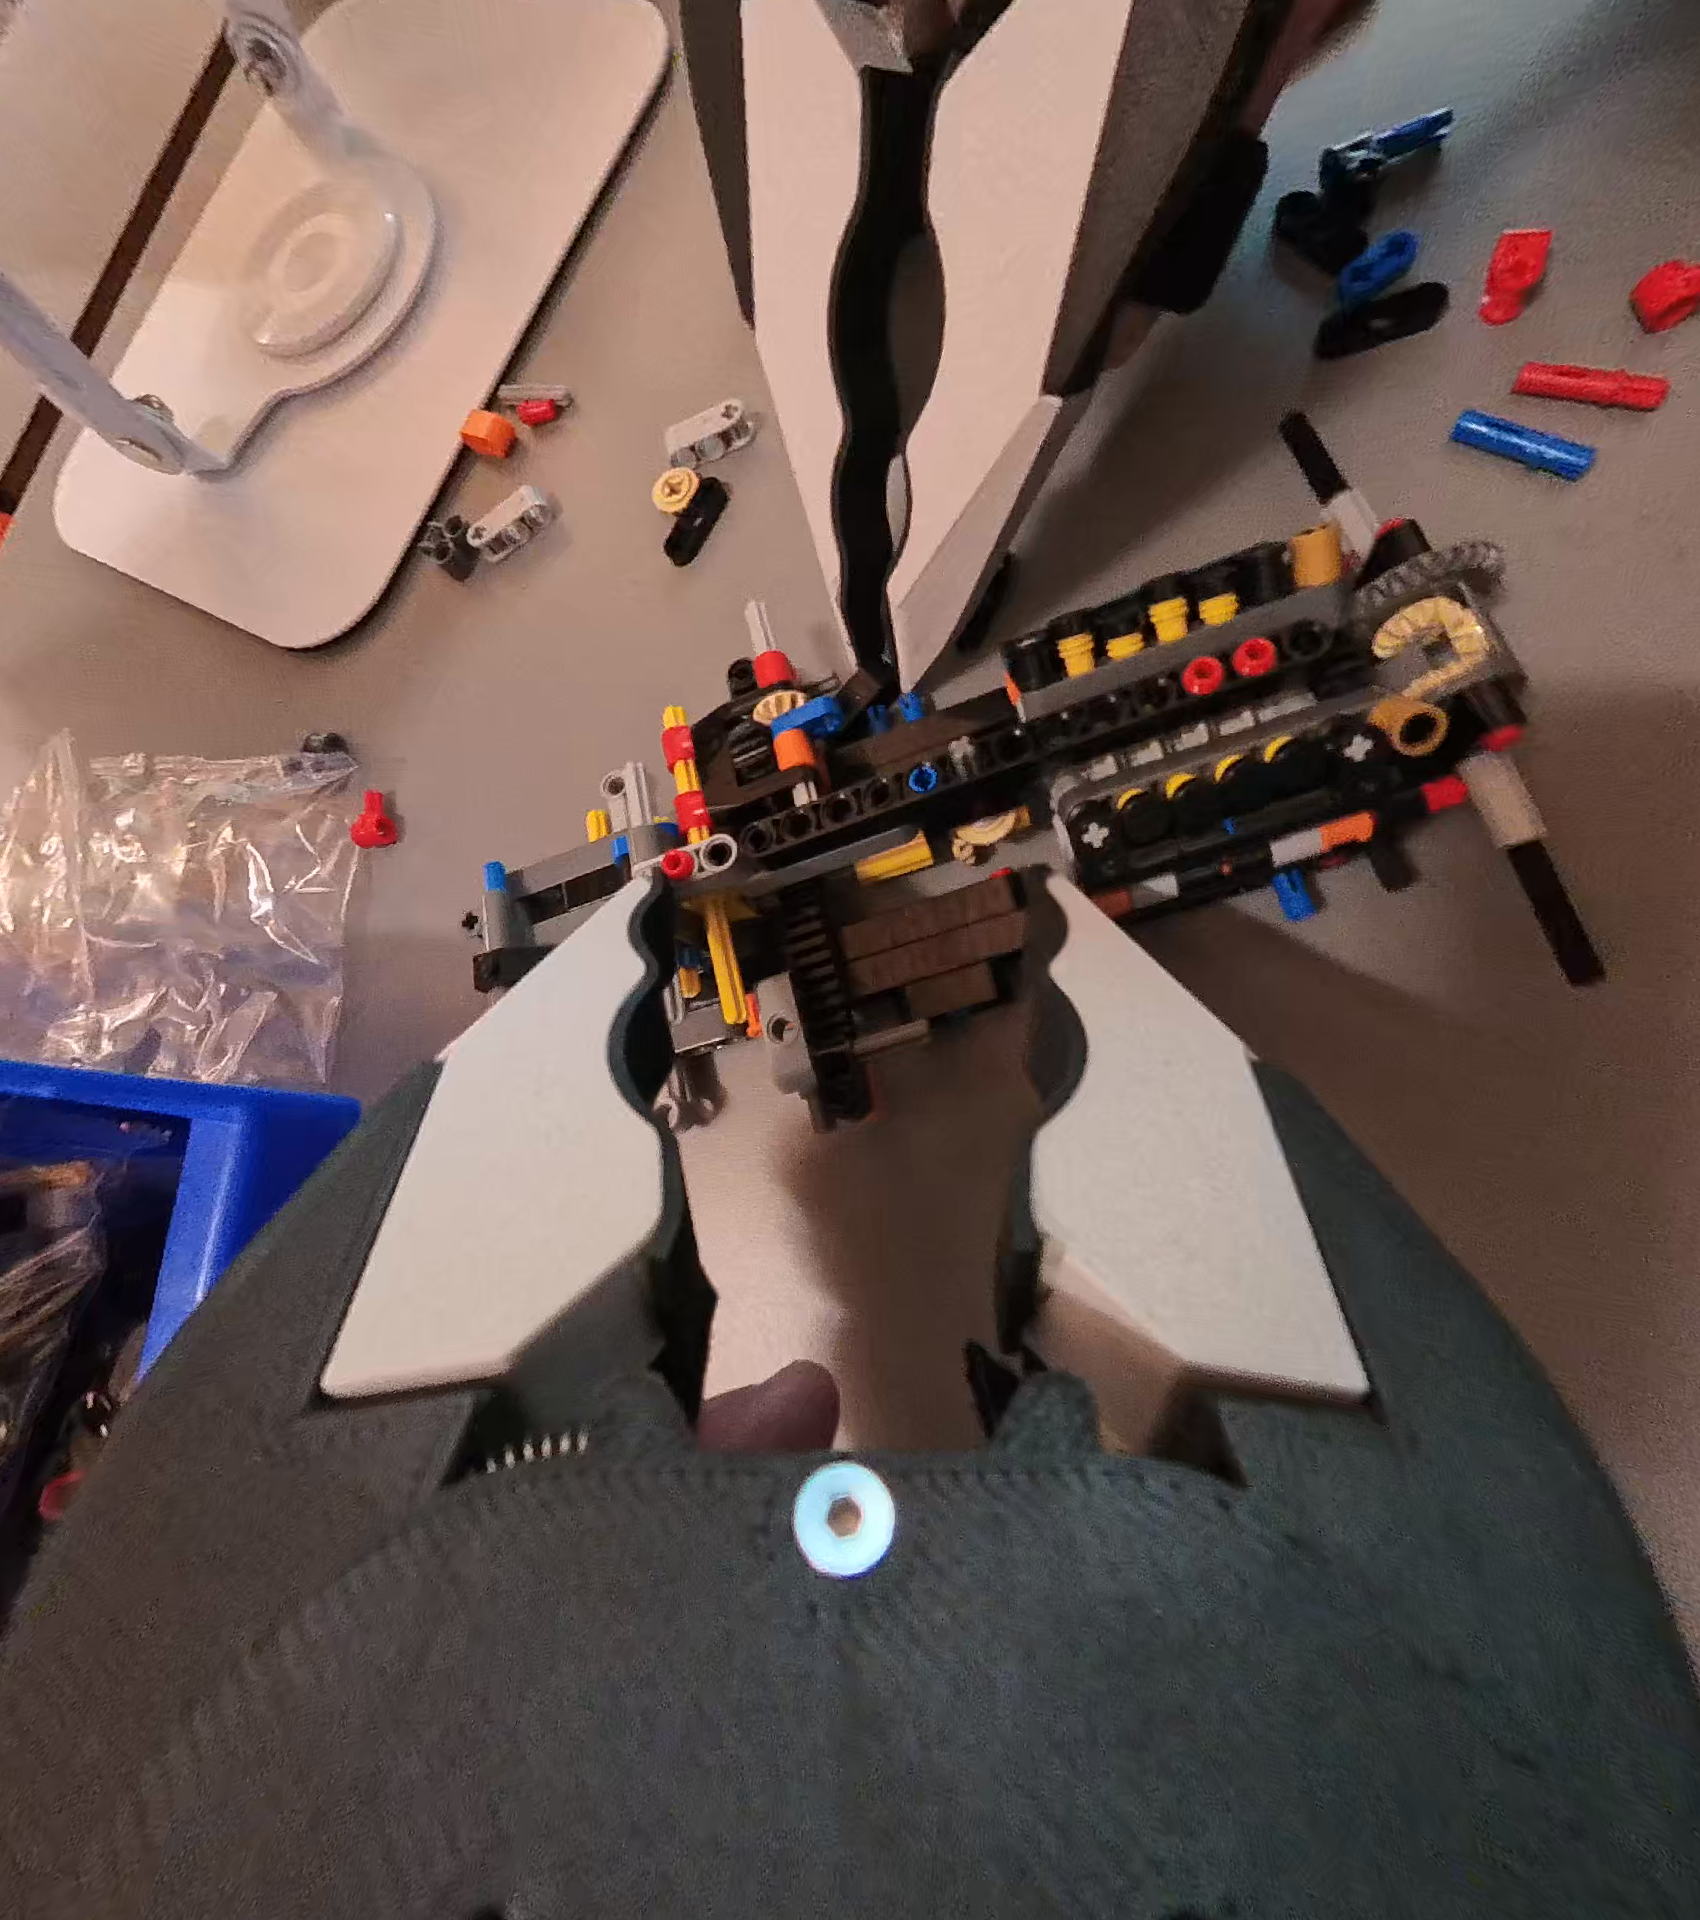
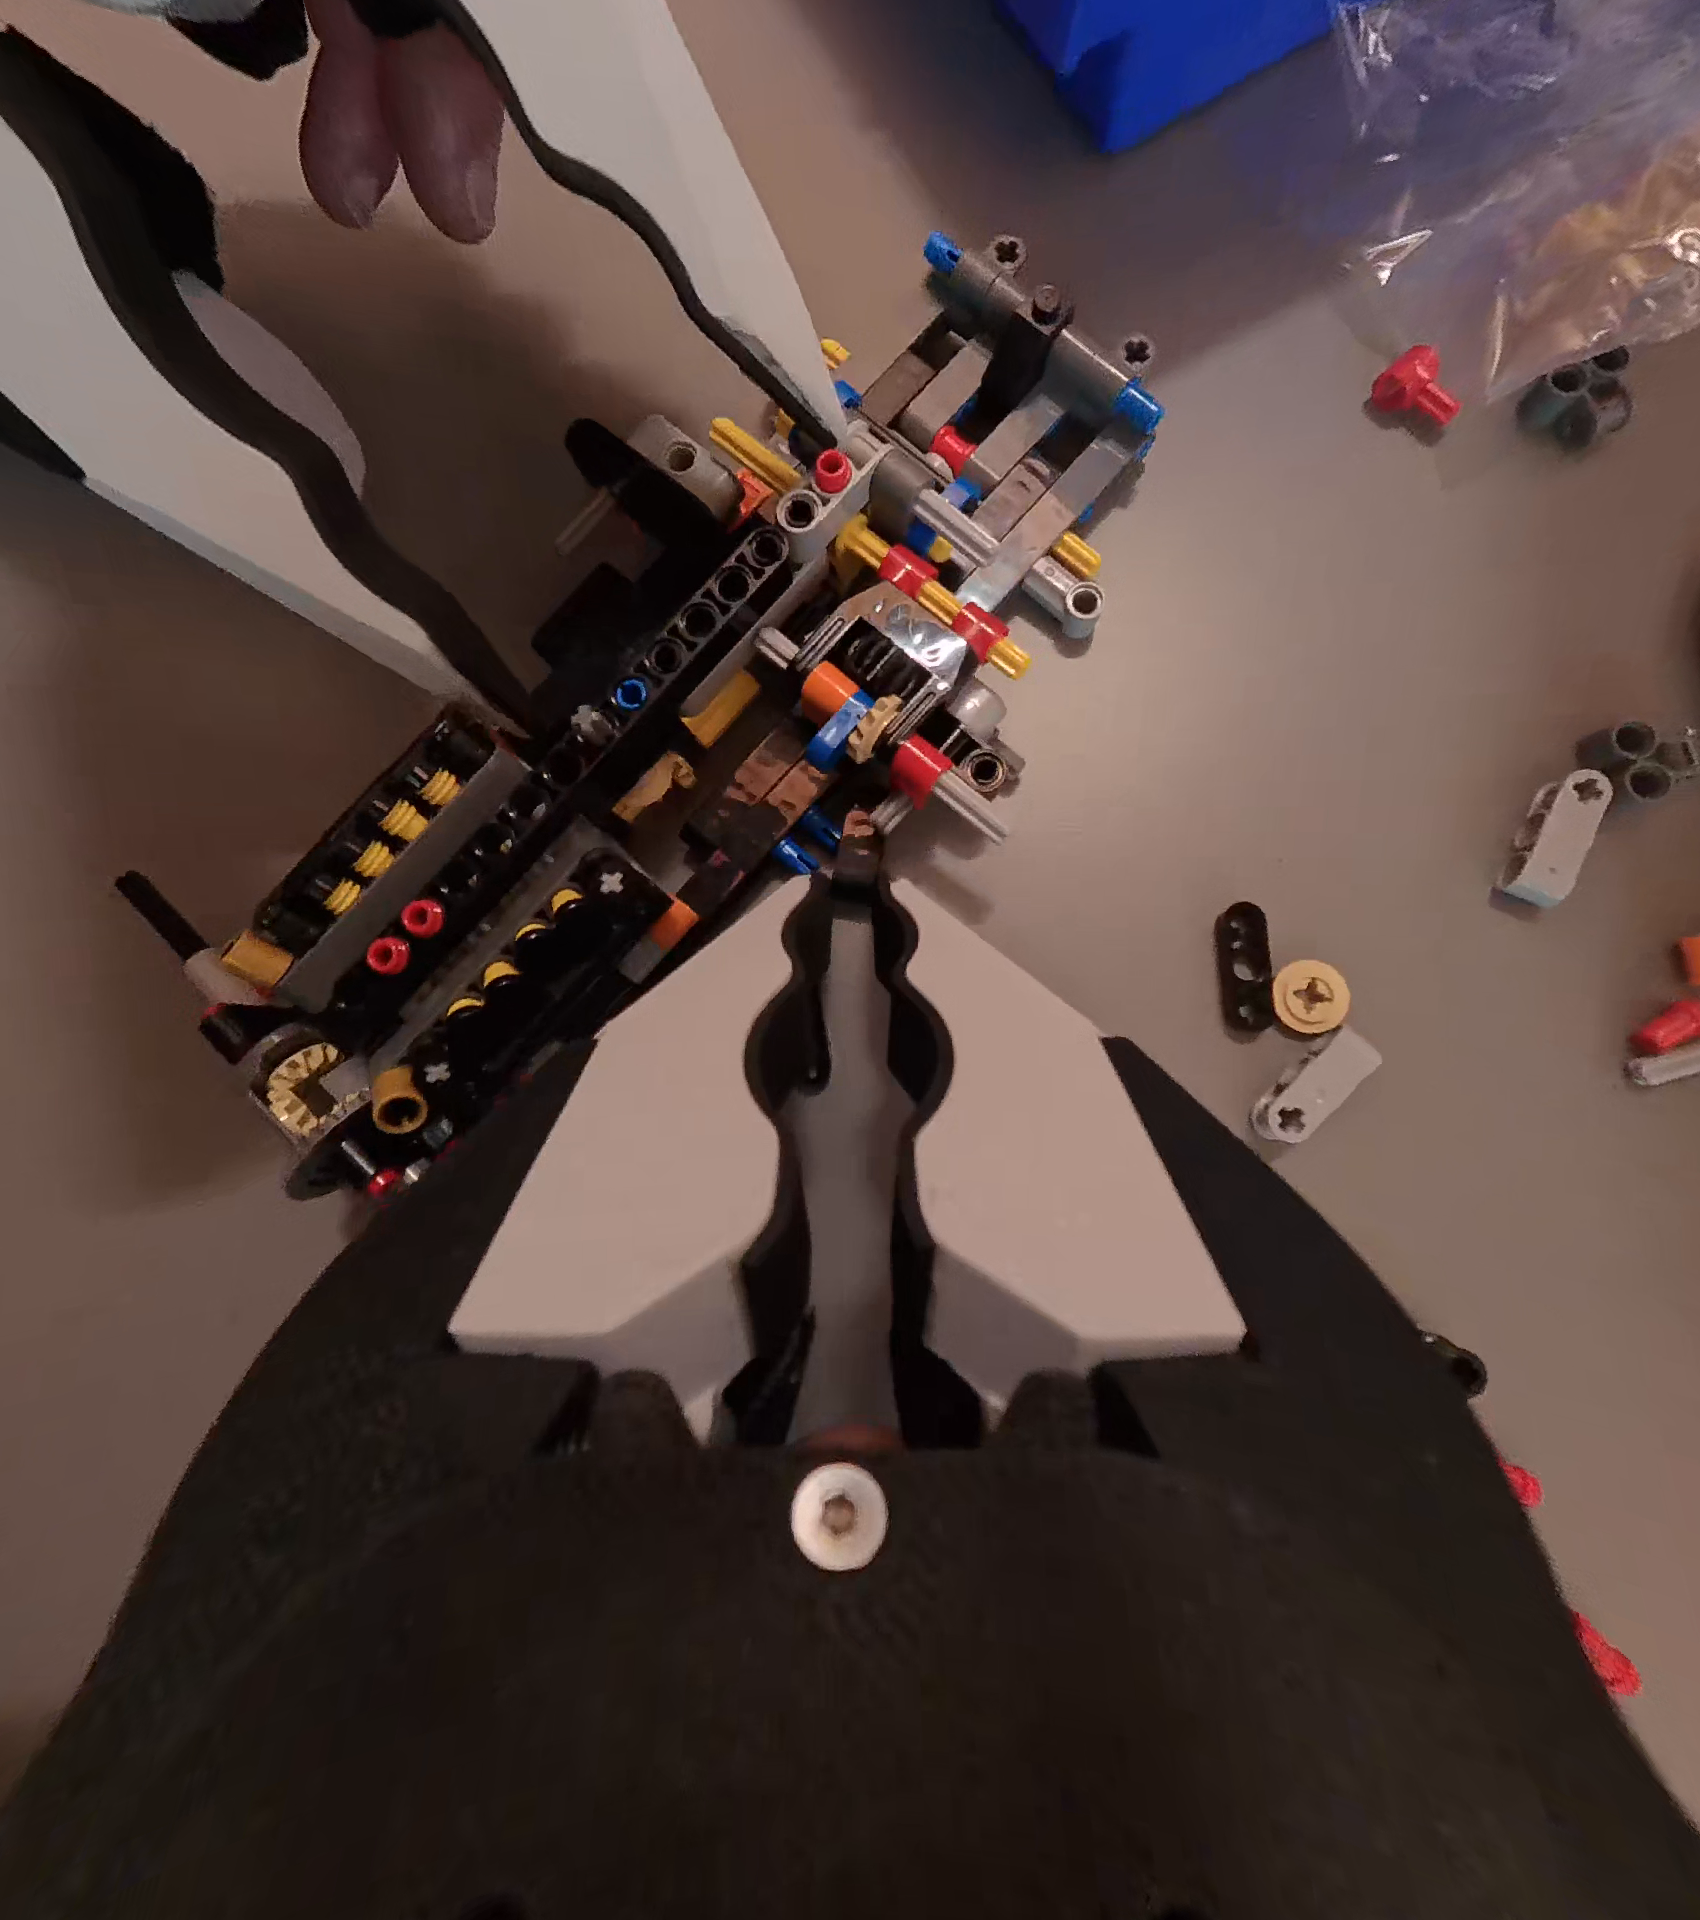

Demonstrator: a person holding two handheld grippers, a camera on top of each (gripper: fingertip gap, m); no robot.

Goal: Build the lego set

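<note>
The half-built lego model (image 1: 929, 810) lies on the grey table, a long black and grey frame with yellow, red and blue pins. My left gripper (image 1: 851, 904) straddles its near end, one finger on each side, and holds it. My right gripper (image 2: 851, 883) is nearly closed on a small black piece (image 2: 856, 857) and presses it against the model's edge (image 2: 721, 727) beside a red bush and grey axle. In the left wrist view the right gripper (image 1: 872, 675) comes down from the top onto the model. In the right wrist view the left gripper's fingers (image 2: 804, 405) come in from the upper left.
A blue bin (image 1: 98, 1122) and a clear plastic bag (image 1: 139, 904) lie to the left. A white stand base (image 1: 358, 312) is at the back left. Loose red, blue and black pieces (image 1: 1552, 384) lie at the back right, and grey, tan and orange ones (image 2: 1552, 831) lie near the right gripper. My hands' fingertips stand some 6 cm from each other.
</note>
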